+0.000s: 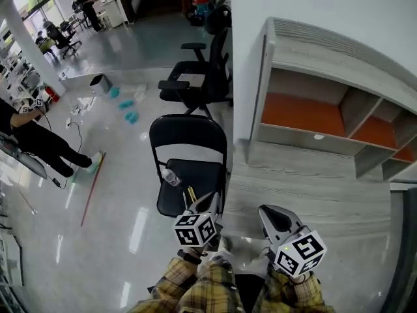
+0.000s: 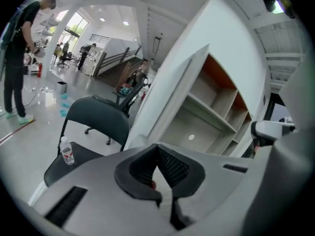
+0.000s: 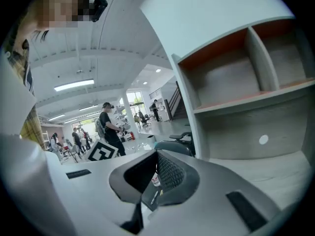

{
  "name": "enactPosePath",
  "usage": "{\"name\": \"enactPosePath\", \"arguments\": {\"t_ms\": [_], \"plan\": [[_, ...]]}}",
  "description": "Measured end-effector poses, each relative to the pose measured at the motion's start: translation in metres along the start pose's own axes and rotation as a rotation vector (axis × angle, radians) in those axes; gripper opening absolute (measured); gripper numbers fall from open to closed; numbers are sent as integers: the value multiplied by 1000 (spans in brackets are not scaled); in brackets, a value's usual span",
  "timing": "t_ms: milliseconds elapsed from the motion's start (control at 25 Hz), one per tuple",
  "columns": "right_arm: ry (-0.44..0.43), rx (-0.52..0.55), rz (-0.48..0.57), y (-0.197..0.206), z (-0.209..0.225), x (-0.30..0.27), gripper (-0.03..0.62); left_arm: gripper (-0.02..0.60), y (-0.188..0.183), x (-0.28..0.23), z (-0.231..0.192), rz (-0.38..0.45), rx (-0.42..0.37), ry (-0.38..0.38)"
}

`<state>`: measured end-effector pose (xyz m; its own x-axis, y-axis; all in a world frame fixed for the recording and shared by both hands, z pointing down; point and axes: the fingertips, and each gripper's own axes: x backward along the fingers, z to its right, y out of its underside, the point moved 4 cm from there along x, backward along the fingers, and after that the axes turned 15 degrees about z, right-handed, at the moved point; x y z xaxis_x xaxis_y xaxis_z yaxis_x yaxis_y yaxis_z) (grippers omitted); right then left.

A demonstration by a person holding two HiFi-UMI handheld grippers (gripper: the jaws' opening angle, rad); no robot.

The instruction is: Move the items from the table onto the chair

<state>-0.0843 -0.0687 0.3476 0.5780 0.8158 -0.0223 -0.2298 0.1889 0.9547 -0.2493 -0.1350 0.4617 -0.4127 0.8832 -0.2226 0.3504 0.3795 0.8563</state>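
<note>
At the bottom of the head view, the left gripper [image 1: 207,205] is pointing forward, its marker cube facing up at the camera and its tip overlapping the near right corner of the folding chair [image 1: 187,134]. Its own view is showing the two black jaws pressing together at their tips, with nothing caught between them. Just to its right, the right gripper [image 1: 268,212] is hanging over the near edge of the table [image 1: 313,191]. The right gripper view is likewise showing the jaws meeting tip to tip and gripping nothing. Plaid sleeves [image 1: 195,287] are reaching up to both tools from the lower edge.

On the black seat of the chair, a small water bottle [image 1: 171,177] is standing upright near the left edge, its cap on. A slim yellowish pen [image 1: 191,194] is lying nearer the grippers, apart from the bottle. The chair is standing just beside the left end of the table, its backrest on the far side of the seat.

Along the table's far side a shelf unit [image 1: 306,113] with orange back panels is standing against the white wall. Beyond the folding chair a black office chair [image 1: 195,83] is sitting on the glossy floor, with turquoise items [image 1: 127,106] scattered to its left. At the far left a person in black [image 1: 36,142] is standing.
</note>
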Motion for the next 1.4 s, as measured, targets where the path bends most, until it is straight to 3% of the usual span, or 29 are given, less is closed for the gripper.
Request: {"name": "enactPosePath", "arguments": {"t_ms": [360,520,680,960,1400], "plan": [[170,45,97,-49,91,127,18,5,-2,-13,200,39,-165,272],[212,59,114,-46,128,167,18,5,23,-21,256,52,-224,351],[240,60,94,-43,153,205,18,5,54,-24,306,16,-223,410],[267,45,89,-41,176,239,18,5,82,-25,345,-26,-237,456],[291,45,106,-43,182,247,18,5,86,-32,364,-42,-254,522]]}}
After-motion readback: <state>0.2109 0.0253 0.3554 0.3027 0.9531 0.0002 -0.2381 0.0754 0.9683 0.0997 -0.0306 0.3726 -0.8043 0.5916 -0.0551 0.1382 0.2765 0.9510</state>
